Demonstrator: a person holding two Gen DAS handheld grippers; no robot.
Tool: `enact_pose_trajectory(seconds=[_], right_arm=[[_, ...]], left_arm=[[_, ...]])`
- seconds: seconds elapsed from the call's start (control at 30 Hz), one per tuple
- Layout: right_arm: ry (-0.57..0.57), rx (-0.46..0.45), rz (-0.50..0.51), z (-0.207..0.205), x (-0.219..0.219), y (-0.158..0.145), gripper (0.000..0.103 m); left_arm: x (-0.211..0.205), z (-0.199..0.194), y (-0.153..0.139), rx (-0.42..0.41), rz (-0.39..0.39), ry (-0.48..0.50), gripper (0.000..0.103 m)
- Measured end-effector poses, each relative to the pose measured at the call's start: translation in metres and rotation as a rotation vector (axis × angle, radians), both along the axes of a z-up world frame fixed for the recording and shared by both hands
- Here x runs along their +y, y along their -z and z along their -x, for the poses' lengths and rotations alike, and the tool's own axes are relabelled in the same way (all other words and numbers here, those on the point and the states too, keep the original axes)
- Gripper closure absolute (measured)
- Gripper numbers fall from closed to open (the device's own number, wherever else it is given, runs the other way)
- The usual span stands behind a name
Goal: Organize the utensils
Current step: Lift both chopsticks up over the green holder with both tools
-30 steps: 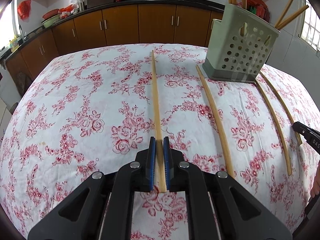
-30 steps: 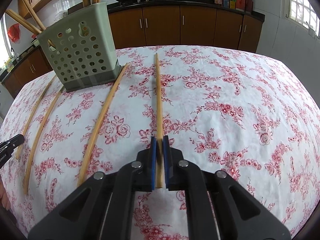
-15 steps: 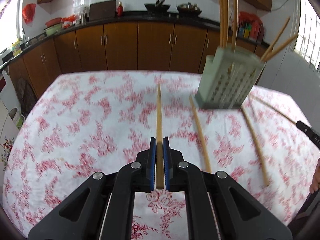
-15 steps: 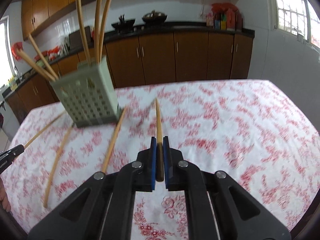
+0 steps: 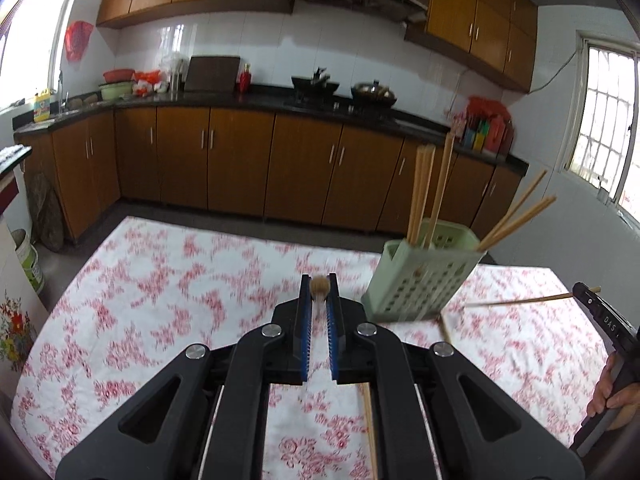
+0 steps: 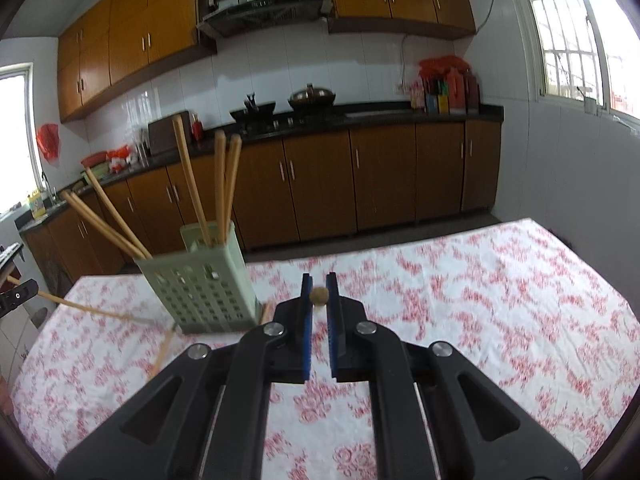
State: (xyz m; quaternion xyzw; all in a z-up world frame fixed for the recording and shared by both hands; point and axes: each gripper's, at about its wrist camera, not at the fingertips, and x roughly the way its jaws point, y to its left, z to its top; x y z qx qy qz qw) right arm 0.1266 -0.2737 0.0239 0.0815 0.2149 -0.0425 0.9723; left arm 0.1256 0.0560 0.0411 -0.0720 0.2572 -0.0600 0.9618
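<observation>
Wooden chopsticks: my left gripper [image 5: 319, 289] clenches one [image 5: 319, 286] end-on; my right gripper [image 6: 319, 295] clenches another [image 6: 319, 295]; pale green perforated plastic holder [image 6: 202, 286] at ten o'clock.

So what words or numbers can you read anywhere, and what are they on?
"DAS": white letters on the black right gripper, cut off at the picture's edge in the left wrist view.
Yellow bottle by the sink: its label is too small to read.
Coloured boxes on the kitchen counter: print too blurred to read.
</observation>
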Motion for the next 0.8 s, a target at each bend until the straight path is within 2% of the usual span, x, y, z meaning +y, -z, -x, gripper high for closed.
enact_pose_trajectory(seconds=[0.3,0.5,0.8], right_arm=[[-0.019,-0.049,0.015,-0.003,0.006,-0.024,0.096],[-0.062,-0.095,-0.022,-0.003,0.004,-0.061,0.096],[-0.163,-0.225,-0.093,0.001,0.020,-0.123,0.096]], left_arm=[[-0.007,-0.001,-0.013,-0.036,-0.029,0.008,0.096],[-0.016,0.006,-0.043,-0.100,-0.052,0.042,0.096],[-0.044,0.008,-0.096,-0.189,0.024,0.128,0.096]])
